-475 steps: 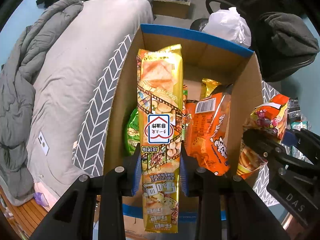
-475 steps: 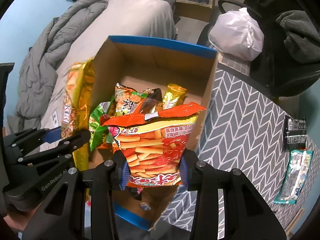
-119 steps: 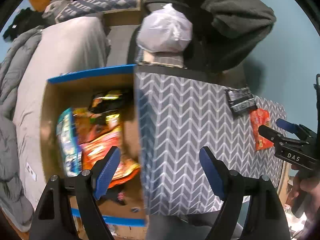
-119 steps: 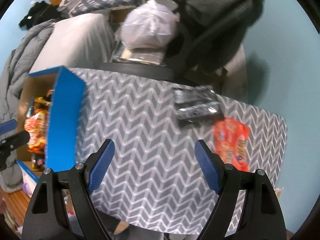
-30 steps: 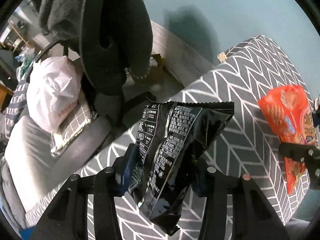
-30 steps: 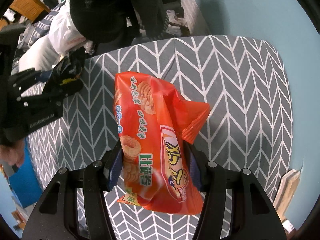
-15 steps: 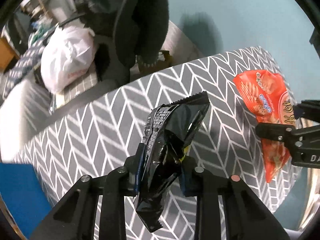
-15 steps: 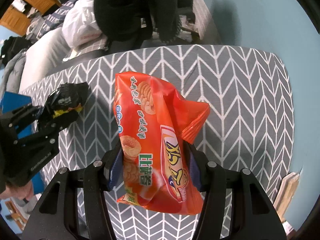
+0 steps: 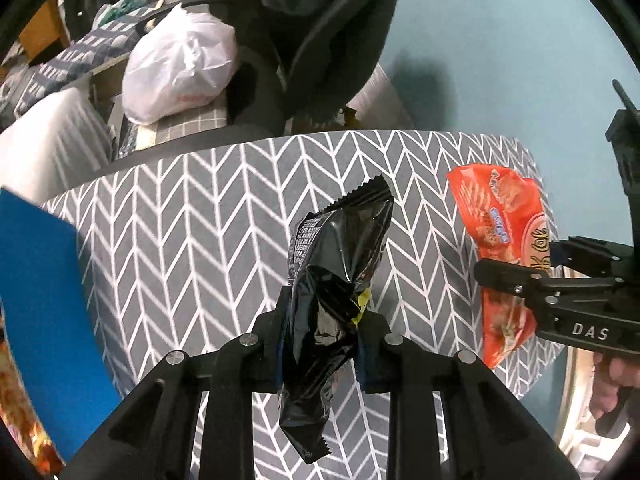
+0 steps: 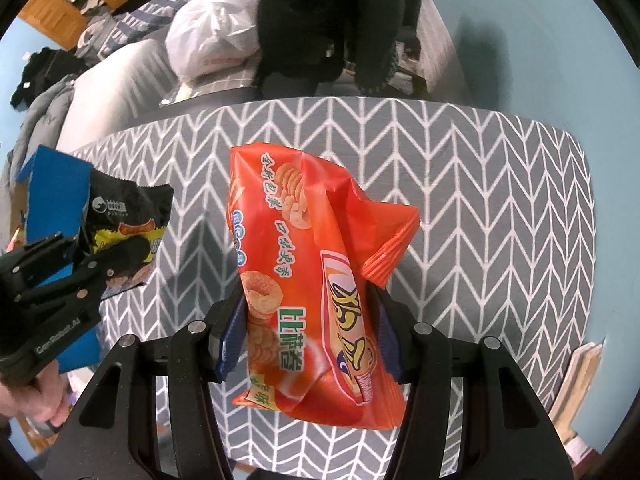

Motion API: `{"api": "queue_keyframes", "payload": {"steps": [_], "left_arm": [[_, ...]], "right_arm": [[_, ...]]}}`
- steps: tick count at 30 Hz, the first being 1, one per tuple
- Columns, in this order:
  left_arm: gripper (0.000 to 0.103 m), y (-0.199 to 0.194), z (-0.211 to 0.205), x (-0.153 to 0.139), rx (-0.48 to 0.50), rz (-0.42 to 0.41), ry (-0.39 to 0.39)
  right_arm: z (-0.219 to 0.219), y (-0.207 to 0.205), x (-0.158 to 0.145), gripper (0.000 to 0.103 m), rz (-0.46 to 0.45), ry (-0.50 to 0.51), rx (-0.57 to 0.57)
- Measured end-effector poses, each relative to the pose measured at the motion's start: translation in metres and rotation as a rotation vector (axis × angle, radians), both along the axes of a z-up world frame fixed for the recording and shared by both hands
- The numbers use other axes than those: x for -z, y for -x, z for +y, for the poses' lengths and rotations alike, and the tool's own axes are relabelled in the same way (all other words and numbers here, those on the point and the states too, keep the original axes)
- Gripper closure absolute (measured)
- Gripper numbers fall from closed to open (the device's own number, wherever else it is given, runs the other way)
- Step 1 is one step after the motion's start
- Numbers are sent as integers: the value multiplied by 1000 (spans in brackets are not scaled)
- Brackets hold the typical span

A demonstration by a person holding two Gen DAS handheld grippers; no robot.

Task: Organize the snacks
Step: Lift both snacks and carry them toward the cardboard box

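Note:
My left gripper (image 9: 322,344) is shut on a black snack bag (image 9: 336,264) and holds it above the grey chevron table (image 9: 180,240). My right gripper (image 10: 310,336) is shut on an orange snack bag (image 10: 316,280), also held above the table (image 10: 480,200). The orange bag (image 9: 500,248) and right gripper (image 9: 520,280) show at the right in the left wrist view. The black bag (image 10: 128,212) and left gripper (image 10: 96,264) show at the left in the right wrist view. The blue-edged cardboard box (image 9: 36,300) with snacks stands at the table's left end (image 10: 56,196).
Behind the table stands a chair with dark clothes (image 9: 320,32) and a white plastic bag (image 9: 180,68). A grey bed (image 10: 112,84) lies at the far left. A teal wall (image 9: 500,60) is at the right.
Both grippers have moved left and back from the table's right end, each carrying its bag. The blue box edge has come into both views.

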State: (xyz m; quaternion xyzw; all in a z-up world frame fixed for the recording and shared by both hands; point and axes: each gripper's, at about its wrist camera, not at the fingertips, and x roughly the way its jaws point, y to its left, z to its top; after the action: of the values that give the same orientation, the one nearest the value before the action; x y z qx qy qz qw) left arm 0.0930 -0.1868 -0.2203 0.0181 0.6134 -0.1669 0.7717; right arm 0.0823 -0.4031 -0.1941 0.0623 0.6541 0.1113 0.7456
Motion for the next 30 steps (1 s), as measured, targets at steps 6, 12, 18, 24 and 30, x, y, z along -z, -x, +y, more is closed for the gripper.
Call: {"api": "queue_keyframes", "payload": {"steps": [6, 12, 18, 24, 30], "left_arm": [[78, 14, 20, -25, -37, -34, 18], [78, 22, 40, -50, -81, -52, 42], [78, 33, 61, -78, -117, -85, 45], [78, 41, 89, -103, -175, -114, 66], [78, 49, 122, -120, -246, -138, 79]], "right_arm": [[18, 2, -12, 47, -16, -1, -29], [34, 8, -29, 47, -38, 6, -55], [50, 13, -50, 47, -62, 3, -72], [71, 21, -73, 47, -91, -14, -106], [102, 23, -85, 47, -106, -34, -155]]}}
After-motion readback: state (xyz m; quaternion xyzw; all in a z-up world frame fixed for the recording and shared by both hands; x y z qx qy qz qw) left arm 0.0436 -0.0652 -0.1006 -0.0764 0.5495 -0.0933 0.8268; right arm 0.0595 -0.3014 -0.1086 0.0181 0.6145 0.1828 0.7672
